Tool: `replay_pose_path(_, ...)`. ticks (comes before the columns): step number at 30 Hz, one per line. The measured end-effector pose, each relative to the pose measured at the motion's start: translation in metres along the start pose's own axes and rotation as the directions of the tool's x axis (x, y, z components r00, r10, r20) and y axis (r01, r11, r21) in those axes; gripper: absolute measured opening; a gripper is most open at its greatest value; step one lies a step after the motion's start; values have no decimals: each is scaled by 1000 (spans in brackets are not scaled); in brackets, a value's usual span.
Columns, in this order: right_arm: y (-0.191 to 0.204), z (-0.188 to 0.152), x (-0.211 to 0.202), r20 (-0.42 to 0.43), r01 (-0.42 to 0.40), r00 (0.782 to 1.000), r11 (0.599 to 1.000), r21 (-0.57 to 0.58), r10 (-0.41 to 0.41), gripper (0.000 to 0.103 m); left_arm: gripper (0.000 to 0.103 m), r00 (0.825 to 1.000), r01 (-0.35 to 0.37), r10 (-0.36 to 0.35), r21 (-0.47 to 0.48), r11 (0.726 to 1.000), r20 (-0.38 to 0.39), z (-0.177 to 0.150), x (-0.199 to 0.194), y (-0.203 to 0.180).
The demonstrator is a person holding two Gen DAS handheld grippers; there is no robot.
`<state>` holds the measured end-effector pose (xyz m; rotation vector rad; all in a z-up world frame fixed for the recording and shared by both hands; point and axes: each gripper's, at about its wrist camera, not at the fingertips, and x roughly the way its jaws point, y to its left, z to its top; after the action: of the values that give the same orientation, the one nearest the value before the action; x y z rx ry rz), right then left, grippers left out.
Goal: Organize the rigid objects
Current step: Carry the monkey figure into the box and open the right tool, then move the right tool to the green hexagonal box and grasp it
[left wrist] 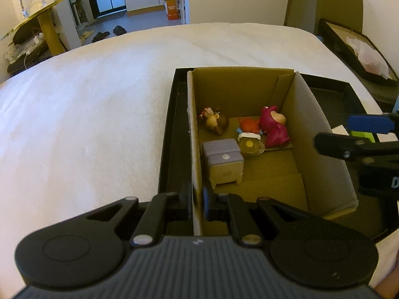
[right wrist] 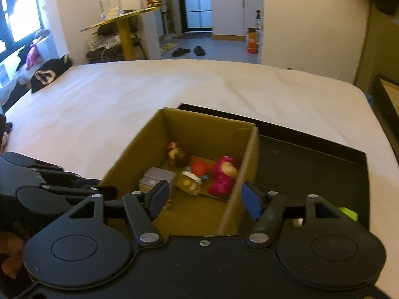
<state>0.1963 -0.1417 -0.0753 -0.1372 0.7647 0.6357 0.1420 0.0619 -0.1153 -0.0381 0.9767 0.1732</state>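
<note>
An open cardboard box [left wrist: 321, 134] [right wrist: 124, 159] stands in a black tray [left wrist: 172, 134] [right wrist: 311, 164] on a white bed. Inside lie a pink bear figure [left wrist: 273, 125] [right wrist: 223, 174], an orange toy [left wrist: 249, 125] [right wrist: 199, 167], a brown-headed figurine [left wrist: 215, 122] [right wrist: 177, 155], a small glass mug [left wrist: 250, 145] [right wrist: 189, 183] and a grey-lilac block [left wrist: 224, 163] [right wrist: 155, 178]. My left gripper [left wrist: 197, 199] is shut on the box's left wall. My right gripper [right wrist: 205, 198] is open, straddling the box's right wall; it also shows in the left wrist view [left wrist: 349, 134].
A green piece [right wrist: 348, 213] [left wrist: 361, 135] lies in the tray right of the box. A second black tray [left wrist: 359, 49] sits off the bed's right. A yellow side table [right wrist: 124, 25] with a glass jar stands beyond the bed. A black cap [right wrist: 47, 74] lies at the bed's left edge.
</note>
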Motion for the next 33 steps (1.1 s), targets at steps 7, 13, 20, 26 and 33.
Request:
replay_pose_path(7, -25, -12, -6, 24, 70, 997, 996, 59, -72, 73, 10, 999, -27, 27, 25, 999, -19, 3, 3, -5)
replay_pose_path(13, -54, -23, -7, 30, 105, 993, 984, 141, -110, 73, 13, 997, -70, 73, 55, 996, -41, 5, 5, -12)
replay_pose_path(20, -94, -40, -3, 30, 135, 989, 959, 250, -147, 73, 32, 988, -139, 143, 71, 988, -53, 7, 6, -17)
replay_pose_path(26, -124, -53, 2, 35, 143, 986, 935, 324, -163, 72, 50, 980, -187, 191, 81, 979, -46, 10, 5, -22)
replay_pose_path(33, -155, -68, 12, 46, 131, 985, 905, 405, -163, 72, 57, 970, -236, 241, 94, 967, -40, 13, 7, -30)
